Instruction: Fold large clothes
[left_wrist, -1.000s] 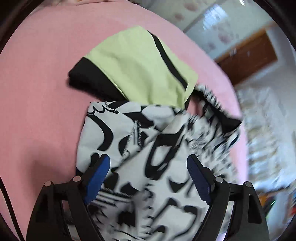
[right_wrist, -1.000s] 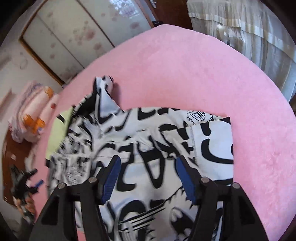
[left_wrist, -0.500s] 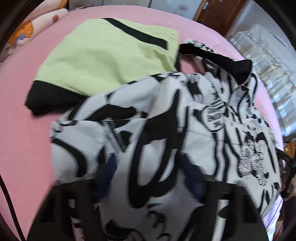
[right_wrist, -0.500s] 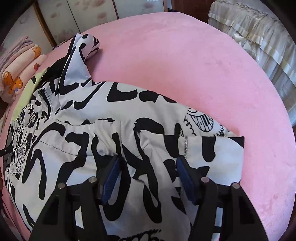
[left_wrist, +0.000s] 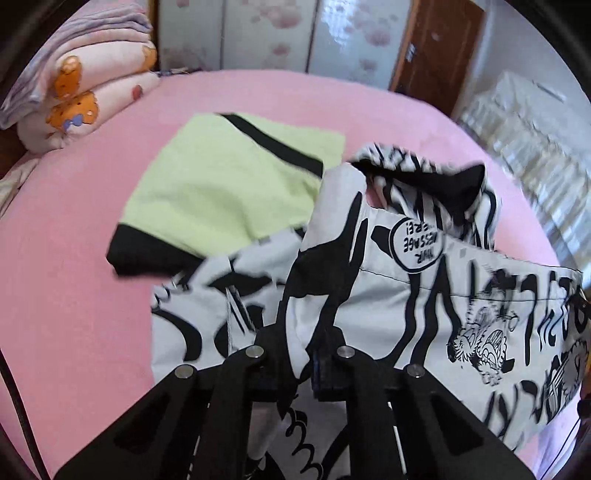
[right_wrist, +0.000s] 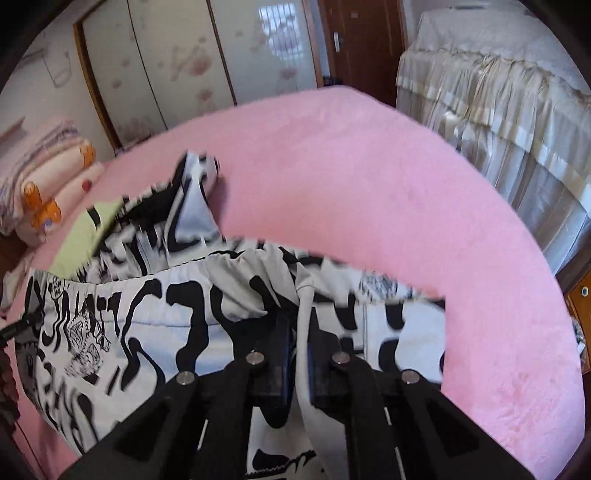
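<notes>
Fabric of the black-and-white graphic-print garment (left_wrist: 406, 295) now sits pinched in both tools: the left tool (left_wrist: 301, 363) and right tool (right_wrist: 299, 354), wide open a second ago, have clamped narrow on it. The garment lifts off the pink bed (right_wrist: 369, 166), ready for a fold. Beyond lies a folded lime-green shirt (left_wrist: 221, 177). No containers are visible.

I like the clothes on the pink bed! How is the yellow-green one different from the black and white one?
The yellow-green garment is plain with black trim; the black-and-white garment is covered in cartoon scribbles. The yellow-green garment lies flat and folded; the black-and-white garment is bunched and partly lifted. Nothing grips the yellow-green garment, while the left gripper and right gripper pinch the black-and-white garment in closed jaws. Both are on the pink bed.
</notes>
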